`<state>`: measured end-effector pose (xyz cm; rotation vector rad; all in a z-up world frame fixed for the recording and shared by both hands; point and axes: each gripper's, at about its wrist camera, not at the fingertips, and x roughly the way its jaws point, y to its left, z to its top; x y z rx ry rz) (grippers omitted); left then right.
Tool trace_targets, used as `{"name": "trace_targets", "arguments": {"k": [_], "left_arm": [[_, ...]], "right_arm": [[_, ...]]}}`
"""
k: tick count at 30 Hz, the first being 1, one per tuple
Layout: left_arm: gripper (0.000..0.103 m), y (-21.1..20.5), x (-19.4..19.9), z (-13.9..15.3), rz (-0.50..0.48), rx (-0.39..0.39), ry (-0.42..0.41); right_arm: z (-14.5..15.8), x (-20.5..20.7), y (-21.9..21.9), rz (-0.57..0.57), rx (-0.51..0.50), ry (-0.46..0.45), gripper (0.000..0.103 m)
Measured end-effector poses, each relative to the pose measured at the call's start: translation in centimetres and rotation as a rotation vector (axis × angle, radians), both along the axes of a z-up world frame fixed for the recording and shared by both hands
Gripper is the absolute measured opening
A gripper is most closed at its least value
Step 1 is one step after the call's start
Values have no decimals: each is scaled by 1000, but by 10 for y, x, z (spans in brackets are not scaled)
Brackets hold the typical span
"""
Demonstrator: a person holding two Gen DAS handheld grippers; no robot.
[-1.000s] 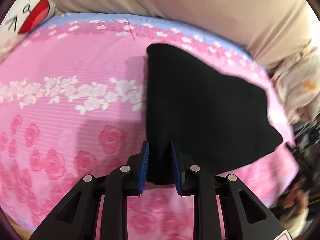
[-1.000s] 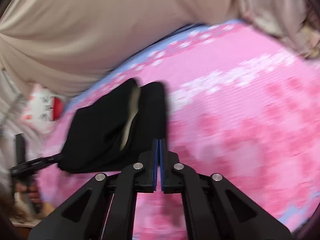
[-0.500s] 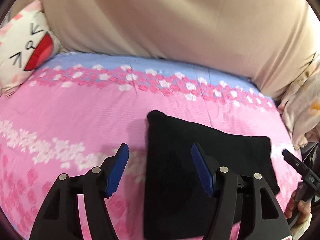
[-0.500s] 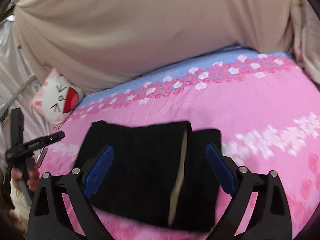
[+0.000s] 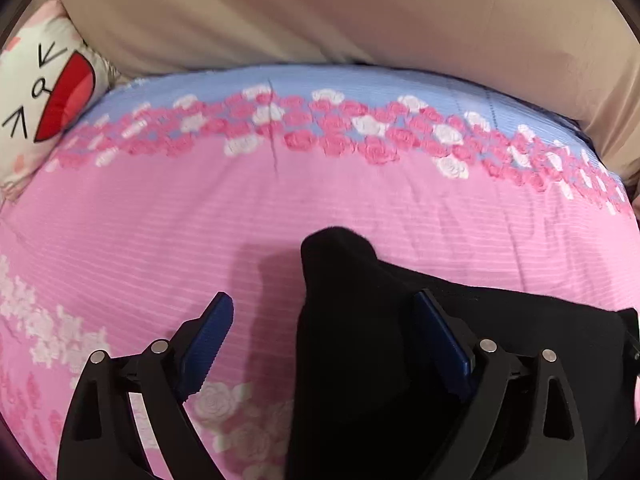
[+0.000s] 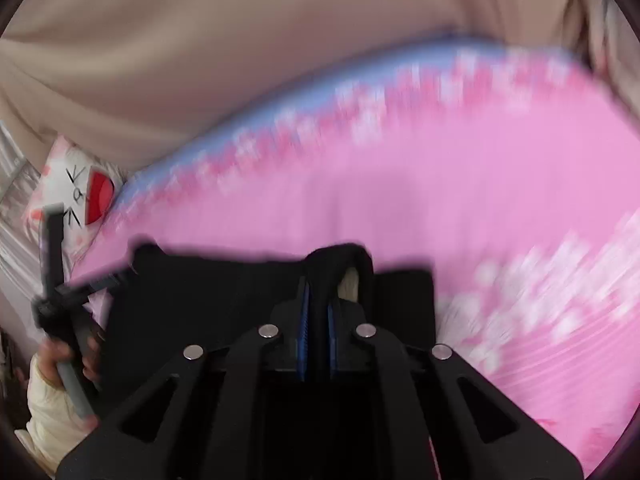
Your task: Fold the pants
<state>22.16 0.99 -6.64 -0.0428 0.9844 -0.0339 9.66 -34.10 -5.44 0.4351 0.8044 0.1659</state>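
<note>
The black pants (image 5: 400, 340) lie folded on the pink floral bedsheet (image 5: 280, 208), near edge toward me. I judge I should lift the pinched fold slowly and keep its layers aligned. My right gripper (image 6: 318, 328) has its jaws clamped on that raised fold; my left gripper (image 5: 324, 344) has its jaws wide apart, straddling the pants' left corner, holding nothing.

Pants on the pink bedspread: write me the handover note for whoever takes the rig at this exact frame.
Left gripper: open, straddling the raised edge of the black pants, gripping nothing.
Right gripper: shut on a bunched fold of the pants.
The pants lie partly folded on the pink bedspread, cat pillow at the far left.
Done: at least one fold in.
Left: close the left gripper on the edge, finish folding, flatten.
</note>
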Motion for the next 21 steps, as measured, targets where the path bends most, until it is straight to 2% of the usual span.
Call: {"name": "trace_targets", "arguments": {"k": [2, 4, 7, 8, 9, 11, 12, 13, 14, 15, 16, 17, 19, 21], "left_arm": [[91, 10, -2, 7, 8, -50, -3], [89, 26, -13, 26, 35, -91, -34], [89, 57, -40, 61, 108, -125, -141], [89, 67, -48, 69, 141, -119, -167], [89, 79, -58, 77, 185, -108, -197], [89, 95, -71, 84, 236, -97, -222], [89, 105, -78, 84, 254, -92, -223], [89, 112, -83, 82, 265, -84, -214], [89, 117, -86, 81, 272, -74, -204], [89, 125, -92, 78, 283, -61, -190], [89, 133, -97, 74, 290, -48, -176], [89, 137, -102, 70, 296, -37, -166], [89, 148, -112, 62, 308, -19, -150], [89, 154, -121, 58, 314, -21, -152]], "right_arm": [[26, -17, -5, -64, -3, -70, 17], [58, -38, -2, -119, -58, -161, 18], [91, -50, 20, -37, -36, -244, 18], [97, -49, 38, 36, 2, -255, 18], [96, -46, 54, 95, 20, -248, 18], [72, -28, 93, 206, 45, -184, 17], [52, -15, 106, 230, 34, -128, 15], [15, 5, 118, 231, -2, -17, 15], [-12, 18, 120, 234, 1, 53, 11], [-16, 17, 113, 213, 60, 5, 6], [-10, 16, 111, 187, 75, 29, 7], [5, 13, 114, 176, 83, 32, 12], [41, 7, 134, 240, 66, -60, 13], [58, 8, 160, 304, 37, -102, 13]]}}
